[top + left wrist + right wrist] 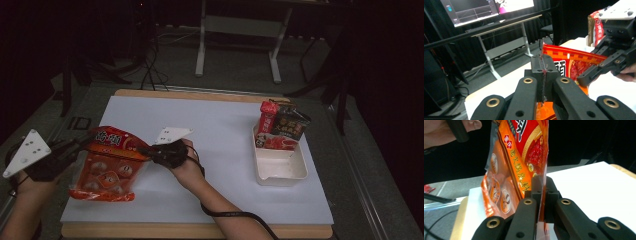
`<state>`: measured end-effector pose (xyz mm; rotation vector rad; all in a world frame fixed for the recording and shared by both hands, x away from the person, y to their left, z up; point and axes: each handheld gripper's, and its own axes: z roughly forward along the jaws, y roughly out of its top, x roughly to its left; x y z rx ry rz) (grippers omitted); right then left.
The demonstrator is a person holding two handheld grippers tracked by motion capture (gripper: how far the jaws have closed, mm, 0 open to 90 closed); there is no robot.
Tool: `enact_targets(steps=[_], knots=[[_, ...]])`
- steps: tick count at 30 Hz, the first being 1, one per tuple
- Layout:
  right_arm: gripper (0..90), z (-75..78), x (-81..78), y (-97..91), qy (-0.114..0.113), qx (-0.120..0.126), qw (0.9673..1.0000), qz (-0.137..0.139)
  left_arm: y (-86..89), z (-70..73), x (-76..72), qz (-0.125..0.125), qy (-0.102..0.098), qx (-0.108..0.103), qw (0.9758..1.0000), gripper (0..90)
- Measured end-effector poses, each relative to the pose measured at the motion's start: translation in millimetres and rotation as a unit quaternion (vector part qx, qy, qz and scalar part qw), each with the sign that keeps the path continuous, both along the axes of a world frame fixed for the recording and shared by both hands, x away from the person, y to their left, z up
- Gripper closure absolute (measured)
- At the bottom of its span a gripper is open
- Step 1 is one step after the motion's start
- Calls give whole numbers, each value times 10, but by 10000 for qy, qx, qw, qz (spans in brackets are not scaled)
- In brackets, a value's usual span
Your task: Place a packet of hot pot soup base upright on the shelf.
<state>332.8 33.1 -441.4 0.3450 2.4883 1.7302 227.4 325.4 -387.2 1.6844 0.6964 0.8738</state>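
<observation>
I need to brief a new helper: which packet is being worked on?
On the white table sheet, look left, away from the cream plastic tray. The big orange-red foil bag is pinched at its edges by both grippers, unlike the smaller packets standing in the tray.

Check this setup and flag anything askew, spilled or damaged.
Nothing spilled or torn. The red snack bag hangs off the white mat's left edge, pinched at its top by the left tool and right tool. Packets lean in the tray.

A white tray [295, 172] sat on the white table [225, 130], well right. Snack packets [282, 127] stood at its far end. A monitor [486, 8] glowed beyond.
</observation>
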Motion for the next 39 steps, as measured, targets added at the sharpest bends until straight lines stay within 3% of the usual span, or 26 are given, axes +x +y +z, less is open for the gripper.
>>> enact_targets(steps=[7, 13, 14, 15, 20, 25, 29, 33, 35, 37, 38, 39], knots=[[900, 123, -53, -36, 45, 123, 9999, 18, 69, 75, 24, -78, -8, -85, 9999, 900], [900, 440, -87, -160, -47, 170, 9998, 29, 107, 114, 66, -328, -55, -439, 9985, 900], [900, 470, -83, -192, -19, 204, 9998, 2, 106, 113, 93, -475, -23, -607, 9970, 900], [900, 494, -78, -215, -3, 211, 9998, 5, 89, 109, 117, -547, 0, -645, 9964, 900], [900, 616, -57, -371, -105, 183, 9997, -119, 24, 107, 203, -701, 62, -605, 9957, 900], [900, 733, -37, -531, -153, 169, 9995, -220, -103, 115, 347, -1001, 92, -700, 9925, 881], [900, 813, -35, -643, -232, 141, 9991, -311, -188, 122, 402, -1103, 105, -679, 9915, 841], [900, 926, -33, -827, -291, 177, 9982, -492, -298, 128, 449, -1198, 34, -686, 9904, 610], [900, 979, -32, -918, -322, 180, 9977, -565, -364, 135, 461, -1095, -28, -718, 9914, 485], [900, 998, -39, -948, -353, 177, 9974, -603, -406, 139, 465, -982, -73, -783, 9921, 433], [900, 1057, -45, -1044, -357, 164, 9970, -660, -428, 143, 471, -904, -51, -840, 9923, 329], [900, 1057, -45, -1044, -357, 164, 9970, -660, -442, 145, 476, -870, -30, -911, 9920, 329]])
